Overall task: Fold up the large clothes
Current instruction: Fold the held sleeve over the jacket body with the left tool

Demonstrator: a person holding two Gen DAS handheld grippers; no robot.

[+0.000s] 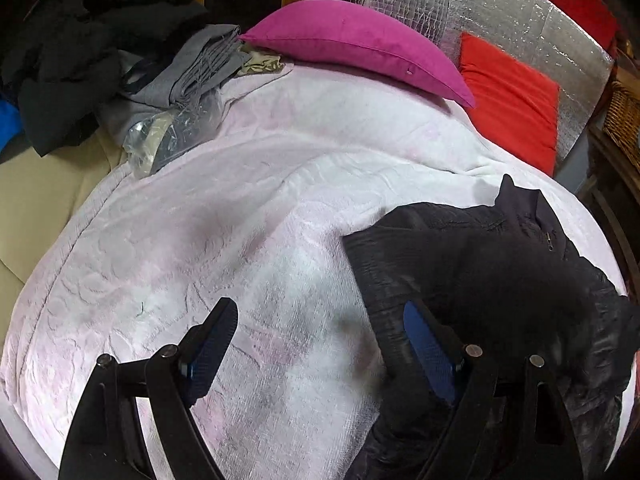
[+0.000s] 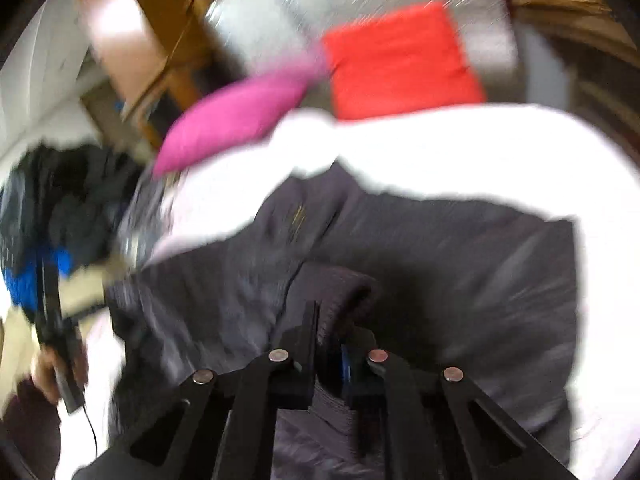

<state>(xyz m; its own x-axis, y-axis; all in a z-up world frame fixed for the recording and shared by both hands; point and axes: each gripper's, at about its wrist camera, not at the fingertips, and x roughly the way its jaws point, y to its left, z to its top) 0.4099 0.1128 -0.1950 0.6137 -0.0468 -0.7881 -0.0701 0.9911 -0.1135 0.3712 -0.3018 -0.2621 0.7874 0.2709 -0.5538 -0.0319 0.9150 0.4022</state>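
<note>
1. Left wrist view: the left tongs [image 1: 320,344] stand wide apart with nothing between them, over the pale pink blanket [image 1: 224,220] on the bed.
2. The dark jacket [image 1: 500,272] lies at 4 o'clock in this view, its edge just under the blue-padded finger [image 1: 428,352] on that side.
3. A magenta pillow [image 1: 356,44] sits at 12 o'clock, a red cushion [image 1: 512,100] at 2 o'clock, and a heap of dark and grey clothes [image 1: 120,60] at 10 o'clock.
4. Right wrist view, blurred: the right tongs [image 2: 330,332] are clamped on the jacket's ribbed cuff [image 2: 340,292].
5. At 8 o'clock a hand [image 2: 56,364] grips a black handle.
</note>
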